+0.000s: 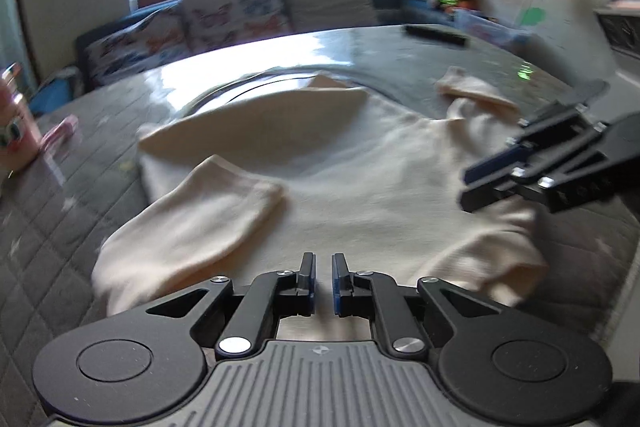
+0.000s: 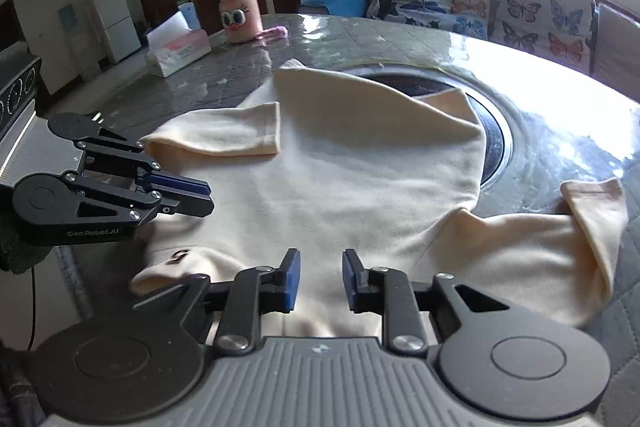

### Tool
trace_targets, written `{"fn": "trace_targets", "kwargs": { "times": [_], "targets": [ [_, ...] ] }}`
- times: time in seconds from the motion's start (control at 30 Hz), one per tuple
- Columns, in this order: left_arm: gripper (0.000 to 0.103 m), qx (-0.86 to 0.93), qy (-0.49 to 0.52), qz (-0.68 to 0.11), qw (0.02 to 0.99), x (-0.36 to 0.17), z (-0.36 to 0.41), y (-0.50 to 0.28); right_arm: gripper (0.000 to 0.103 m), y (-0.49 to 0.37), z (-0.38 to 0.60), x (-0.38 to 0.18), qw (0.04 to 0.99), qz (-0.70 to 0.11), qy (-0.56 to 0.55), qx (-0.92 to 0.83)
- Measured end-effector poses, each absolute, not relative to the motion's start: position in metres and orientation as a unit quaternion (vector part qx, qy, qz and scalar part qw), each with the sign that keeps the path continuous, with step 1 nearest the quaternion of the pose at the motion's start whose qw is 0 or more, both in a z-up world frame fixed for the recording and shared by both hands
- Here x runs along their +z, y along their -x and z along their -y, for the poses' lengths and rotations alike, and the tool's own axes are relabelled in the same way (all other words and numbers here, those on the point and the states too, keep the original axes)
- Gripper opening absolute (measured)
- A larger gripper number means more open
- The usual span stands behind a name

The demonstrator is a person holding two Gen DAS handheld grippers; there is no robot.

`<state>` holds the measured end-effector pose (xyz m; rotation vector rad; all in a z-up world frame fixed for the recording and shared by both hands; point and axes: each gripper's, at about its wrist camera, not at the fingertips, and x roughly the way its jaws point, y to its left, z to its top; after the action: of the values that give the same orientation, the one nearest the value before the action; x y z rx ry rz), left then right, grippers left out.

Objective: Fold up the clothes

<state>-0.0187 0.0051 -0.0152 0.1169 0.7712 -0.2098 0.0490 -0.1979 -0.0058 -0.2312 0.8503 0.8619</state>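
A cream long-sleeved top [image 1: 340, 187] lies spread on the round table, also in the right wrist view [image 2: 360, 187]. One sleeve [image 1: 192, 219] is folded in over the body [image 2: 224, 135]; the other sleeve [image 2: 560, 251] trails out to the side. My left gripper [image 1: 323, 283] hovers over the top's near edge, jaws slightly apart and empty; it shows at the left of the right wrist view [image 2: 200, 197]. My right gripper [image 2: 318, 281] is open and empty above the top's edge; it shows at the right of the left wrist view [image 1: 476, 183].
The table [image 2: 400, 39] has a quilted cover under clear plastic and a round recessed hob [image 2: 492, 143] partly under the top. A pink bottle [image 2: 238, 11], a tissue pack [image 2: 178, 51] and a dark remote [image 1: 436, 35] lie on it. A butterfly-cushioned sofa [image 2: 520, 11] stands behind.
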Motion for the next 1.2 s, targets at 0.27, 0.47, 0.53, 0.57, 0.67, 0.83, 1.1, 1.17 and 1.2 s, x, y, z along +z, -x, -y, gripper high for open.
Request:
{"fn": "trace_targets", "kwargs": {
  "times": [0.27,0.47,0.53,0.57,0.67,0.83,1.1,1.17,1.2],
  "targets": [
    [0.025,0.018,-0.082,-0.335,0.939,-0.019,-0.04,0.022,0.029,-0.055,0.195,-0.019,0.81,-0.41,0.105,0.407],
    [0.026,0.136,-0.086,-0.291,0.943,-0.015,-0.064,0.033,0.031,-0.053,0.193,-0.019,0.808,-0.408,0.114,0.411],
    [0.026,0.172,-0.067,-0.295,0.937,-0.016,-0.08,0.039,0.031,-0.053,0.192,-0.018,0.807,-0.409,0.114,0.411],
    [0.026,0.191,-0.057,-0.297,0.934,-0.017,-0.088,0.042,0.031,-0.053,0.192,-0.018,0.807,-0.409,0.115,0.411],
    [0.026,0.245,-0.027,-0.302,0.921,-0.019,-0.112,0.051,0.032,-0.053,0.19,-0.018,0.806,-0.409,0.119,0.412],
    [0.027,0.327,0.012,-0.308,0.893,-0.023,-0.149,0.067,0.032,-0.053,0.19,-0.018,0.805,-0.409,0.121,0.413],
    [0.028,0.315,0.025,-0.306,0.898,-0.01,-0.159,0.089,0.043,-0.05,0.182,-0.016,0.799,-0.41,0.137,0.417],
    [0.028,0.29,0.022,-0.305,0.907,-0.006,-0.151,0.084,0.043,-0.051,0.18,-0.015,0.798,-0.412,0.138,0.418],
    [0.028,0.276,0.02,-0.304,0.911,-0.004,-0.147,0.082,0.043,-0.051,0.178,-0.015,0.797,-0.413,0.139,0.419]
  ]
}}
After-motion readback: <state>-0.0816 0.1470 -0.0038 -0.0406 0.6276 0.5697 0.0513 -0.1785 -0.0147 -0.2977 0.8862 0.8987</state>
